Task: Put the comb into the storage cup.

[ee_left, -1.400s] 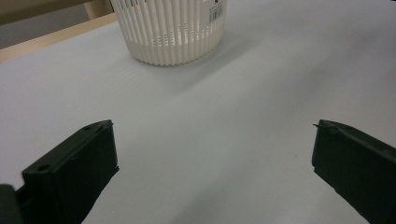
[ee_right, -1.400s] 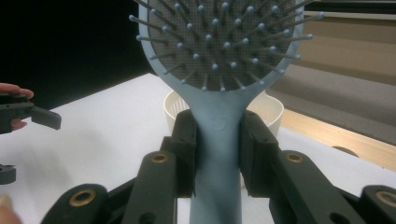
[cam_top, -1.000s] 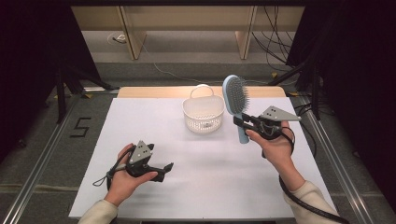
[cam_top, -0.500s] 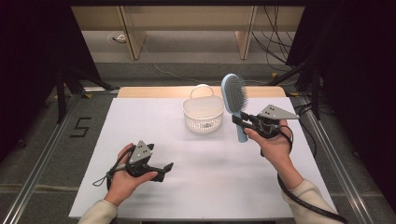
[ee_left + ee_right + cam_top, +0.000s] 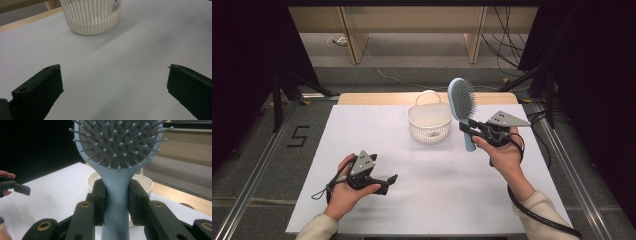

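White table (image 5: 432, 190), hairbrush (image 5: 462, 100) handle clamped upright in right claw (image 5: 468, 129)

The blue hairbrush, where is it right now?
In the high view the blue hairbrush is on the right, held upright by its handle in the right gripper, just beside the white basket, bristle end up.

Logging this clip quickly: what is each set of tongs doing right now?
Left tongs: open, nothing between them, low over the white table.
Right tongs: closed on the light blue plastic hairbrush, gripping its handle.
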